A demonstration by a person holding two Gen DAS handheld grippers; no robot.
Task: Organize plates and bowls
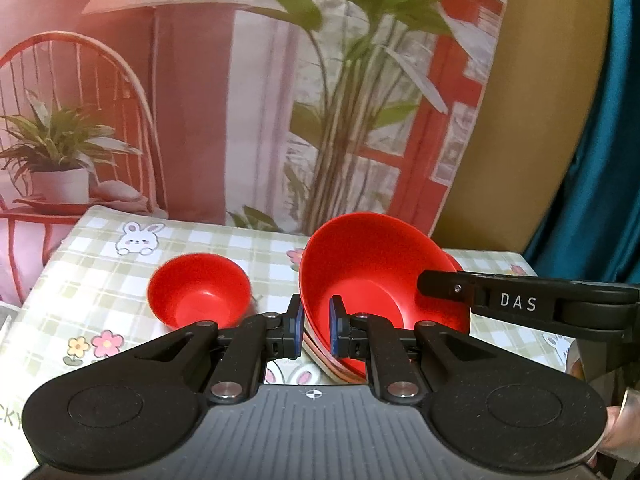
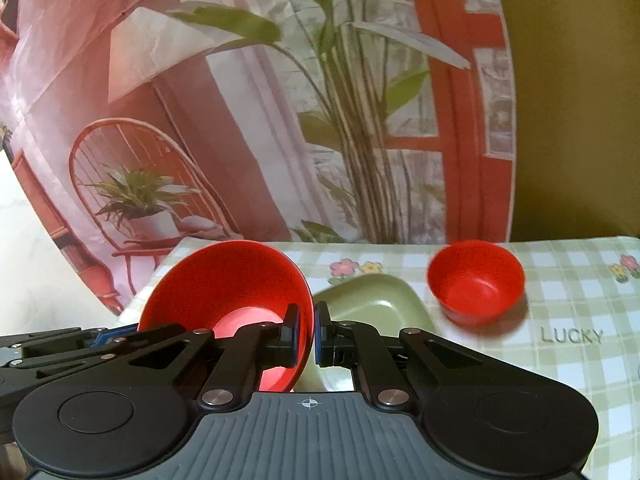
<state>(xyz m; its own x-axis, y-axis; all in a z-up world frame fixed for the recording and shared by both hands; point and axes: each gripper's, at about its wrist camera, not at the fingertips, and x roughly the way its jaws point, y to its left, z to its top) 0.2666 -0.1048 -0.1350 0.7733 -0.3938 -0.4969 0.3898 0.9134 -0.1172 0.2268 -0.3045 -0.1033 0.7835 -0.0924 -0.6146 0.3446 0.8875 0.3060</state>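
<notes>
A large red bowl [image 1: 372, 276] hangs tilted above the table, held from both sides. My left gripper [image 1: 316, 320] is shut on its near rim, where layered striped edges show under the red. My right gripper [image 2: 307, 332] is shut on the opposite rim of the same large red bowl [image 2: 224, 280]. Its black finger [image 1: 440, 284] reaches in from the right in the left wrist view. A small red bowl [image 1: 200, 292] stands upright on the cloth, and appears as the small bowl [image 2: 476, 280] at the right in the right wrist view. A green plate [image 2: 376, 304] lies behind the held bowl.
The table wears a green checked cloth [image 1: 100, 272] with bunnies and flowers, and its far edge meets a printed backdrop [image 1: 240, 100] of a chair and plants. A teal curtain [image 1: 608, 160] hangs at the right. The word LUCKY [image 2: 572, 336] is printed on the cloth.
</notes>
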